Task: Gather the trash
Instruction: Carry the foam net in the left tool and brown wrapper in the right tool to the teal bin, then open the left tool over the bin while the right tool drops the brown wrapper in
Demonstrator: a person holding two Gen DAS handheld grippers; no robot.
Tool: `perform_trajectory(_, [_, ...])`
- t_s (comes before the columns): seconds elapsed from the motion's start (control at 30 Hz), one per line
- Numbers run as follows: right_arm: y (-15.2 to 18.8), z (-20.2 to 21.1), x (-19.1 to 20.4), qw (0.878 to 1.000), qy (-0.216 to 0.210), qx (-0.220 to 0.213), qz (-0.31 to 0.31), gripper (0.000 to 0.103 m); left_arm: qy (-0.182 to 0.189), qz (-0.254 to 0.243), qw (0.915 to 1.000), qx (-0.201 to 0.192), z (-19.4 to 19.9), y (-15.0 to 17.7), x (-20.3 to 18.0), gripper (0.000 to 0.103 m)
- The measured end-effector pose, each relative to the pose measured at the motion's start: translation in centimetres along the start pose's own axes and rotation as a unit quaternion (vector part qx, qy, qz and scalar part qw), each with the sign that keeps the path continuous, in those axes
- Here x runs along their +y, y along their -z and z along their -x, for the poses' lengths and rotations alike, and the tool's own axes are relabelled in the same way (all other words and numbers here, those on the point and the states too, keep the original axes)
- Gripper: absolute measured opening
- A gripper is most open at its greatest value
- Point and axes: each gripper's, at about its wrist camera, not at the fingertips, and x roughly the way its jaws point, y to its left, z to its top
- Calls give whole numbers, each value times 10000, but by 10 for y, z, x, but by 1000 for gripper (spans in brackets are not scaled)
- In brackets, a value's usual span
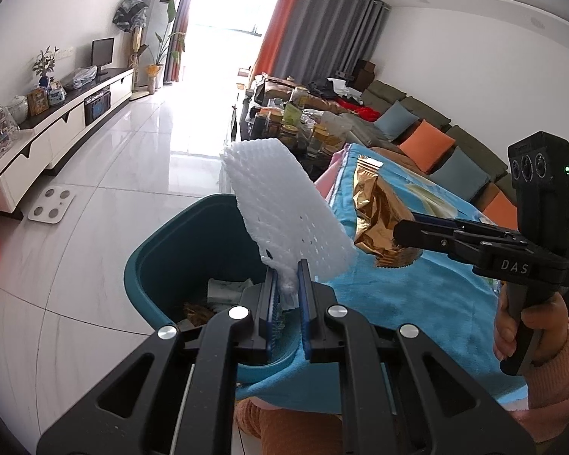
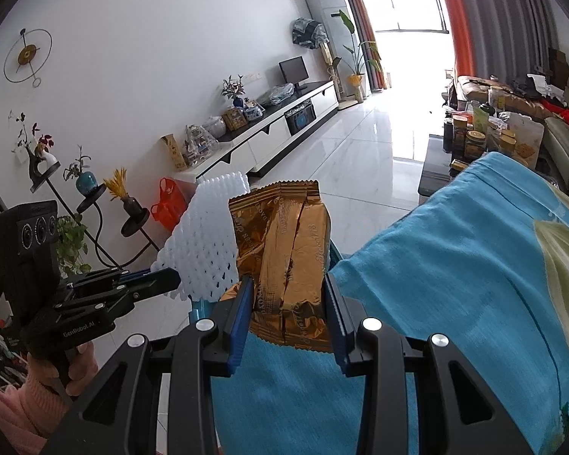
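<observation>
Daylight floods in through the window (image 1: 223,7) at the far end, blown out to white and glaring off the glossy floor tiles (image 1: 125,174), while both fisheye views bend straight lines, darken to black at the corners and stay sharp with only soft shadows

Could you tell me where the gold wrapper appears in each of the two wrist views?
Left wrist view: the gold wrapper is right of centre, held by the right gripper coming in from the right.
Right wrist view: the wrapper is at centre, clamped upright between the near fingers.
Shared landmark: the white foam net, just left of the wrapper in both.
</observation>
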Motion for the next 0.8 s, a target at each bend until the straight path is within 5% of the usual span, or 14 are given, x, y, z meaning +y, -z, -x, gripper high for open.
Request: perform_trajectory(0.8, [-15,-36,18,9995,1,256,162,35,-275,210,9993,166,-21,4,6,11])
